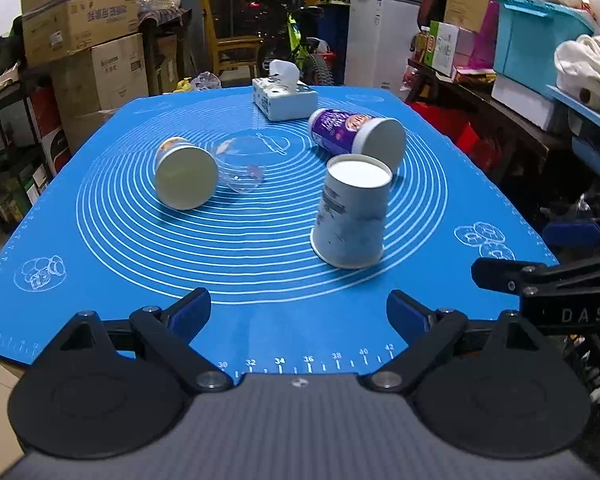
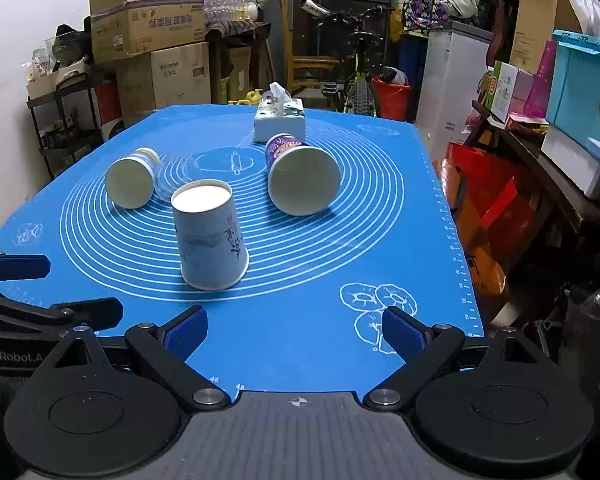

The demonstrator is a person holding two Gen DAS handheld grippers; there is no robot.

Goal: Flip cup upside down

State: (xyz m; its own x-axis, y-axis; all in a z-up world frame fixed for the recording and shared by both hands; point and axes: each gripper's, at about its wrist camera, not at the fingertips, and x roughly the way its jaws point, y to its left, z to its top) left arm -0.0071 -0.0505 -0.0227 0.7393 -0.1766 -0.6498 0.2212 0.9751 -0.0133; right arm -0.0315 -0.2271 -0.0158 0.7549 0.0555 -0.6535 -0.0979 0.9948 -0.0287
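A white paper cup (image 1: 352, 216) (image 2: 210, 240) stands upside down on the blue mat (image 1: 240, 272) (image 2: 308, 288), base up. A purple cup (image 1: 352, 132) (image 2: 300, 176) lies on its side behind it. A yellow-and-white cup (image 1: 184, 174) (image 2: 132, 180) lies on its side at the left, with a clear plastic cup (image 1: 240, 164) (image 2: 168, 178) lying beside it. My left gripper (image 1: 299, 312) is open and empty above the mat's near edge. My right gripper (image 2: 295, 330) is open and empty, near the front right of the mat. Each gripper shows at the edge of the other's view.
A tissue box (image 1: 284, 98) (image 2: 280, 120) sits at the mat's far side. Cardboard boxes (image 1: 80, 20) are stacked at the left, a bicycle (image 1: 300, 48) and white cabinet (image 1: 384, 36) behind, cluttered shelves (image 1: 540, 60) at the right.
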